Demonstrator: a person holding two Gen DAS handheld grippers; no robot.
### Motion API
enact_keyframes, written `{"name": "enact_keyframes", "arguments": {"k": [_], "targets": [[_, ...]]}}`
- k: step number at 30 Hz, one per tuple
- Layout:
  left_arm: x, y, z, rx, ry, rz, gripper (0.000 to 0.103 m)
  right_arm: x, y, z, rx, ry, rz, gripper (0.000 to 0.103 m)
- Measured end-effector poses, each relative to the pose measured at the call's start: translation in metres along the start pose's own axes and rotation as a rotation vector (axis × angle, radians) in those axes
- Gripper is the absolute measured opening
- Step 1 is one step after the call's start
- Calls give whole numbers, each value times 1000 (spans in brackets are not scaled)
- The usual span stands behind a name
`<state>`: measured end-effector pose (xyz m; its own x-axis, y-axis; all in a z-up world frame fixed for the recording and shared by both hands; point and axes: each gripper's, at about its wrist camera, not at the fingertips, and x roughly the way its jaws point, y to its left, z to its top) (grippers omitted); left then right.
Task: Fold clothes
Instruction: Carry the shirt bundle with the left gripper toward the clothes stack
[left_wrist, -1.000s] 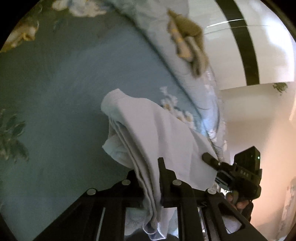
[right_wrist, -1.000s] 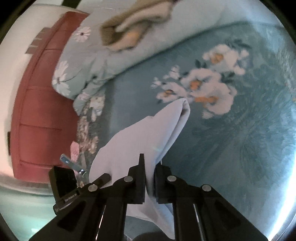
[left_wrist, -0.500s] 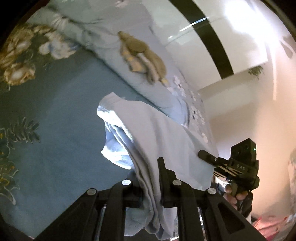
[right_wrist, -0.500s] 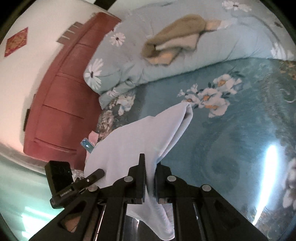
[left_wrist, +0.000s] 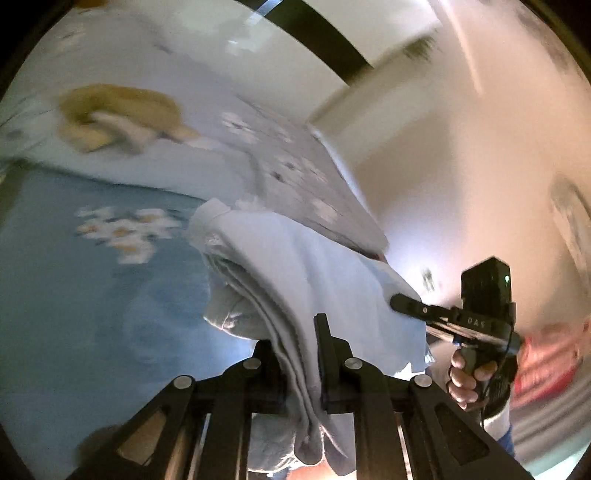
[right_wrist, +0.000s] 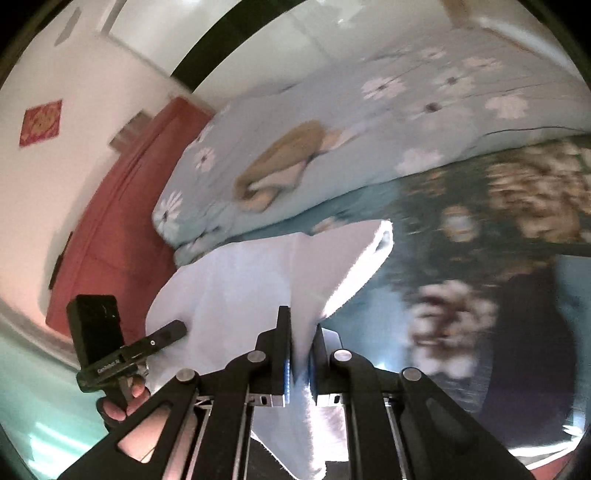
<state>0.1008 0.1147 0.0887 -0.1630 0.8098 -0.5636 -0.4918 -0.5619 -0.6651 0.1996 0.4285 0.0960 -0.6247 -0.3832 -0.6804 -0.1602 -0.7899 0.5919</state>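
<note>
Your left hand-held gripper (left_wrist: 301, 354) is pinching the pale blue garment (left_wrist: 295, 266), its jaws pressed onto a thick bunch of folded layers that spills down between them. Your right hand-held gripper (right_wrist: 301, 354) pinches another edge of the same garment (right_wrist: 258, 280), jaws nearly together with only the cloth between them. The garment hangs stretched between the two, lifted clear above the bed (left_wrist: 92, 295) with its teal flowered sheet; the far folded end juts out in the air ahead of the fingers. Behind it lies a light blue daisy-print duvet (right_wrist: 406, 110) with a tan and cream piece of clothing (right_wrist: 284, 162) bunched on top. A red-brown headboard (right_wrist: 122, 221) stands at the bed's left in the right wrist view. Both views are blurred.
</note>
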Motion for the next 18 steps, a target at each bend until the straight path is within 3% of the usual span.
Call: {"name": "enact_keyframes", "arguments": {"k": [6,10,13,15,18], "targets": [[84,-110,-1,147,138,-71,13,-106,-83,-2,69,-90,-107,7],[136,-163,-10,138,212,-156,13,-162,-131,-3,104,-131,-197,7],[178,-200,-17,145,270,-176,13,-199,-165,-3,138,-162,-252,7],[197,-220,-26,146,282,-182,13,-218,-182,0,140,-170,-286,7],[216,-234,-31,136,236,-206,13,-232,-208,4,134,-185,-281,7]]}}
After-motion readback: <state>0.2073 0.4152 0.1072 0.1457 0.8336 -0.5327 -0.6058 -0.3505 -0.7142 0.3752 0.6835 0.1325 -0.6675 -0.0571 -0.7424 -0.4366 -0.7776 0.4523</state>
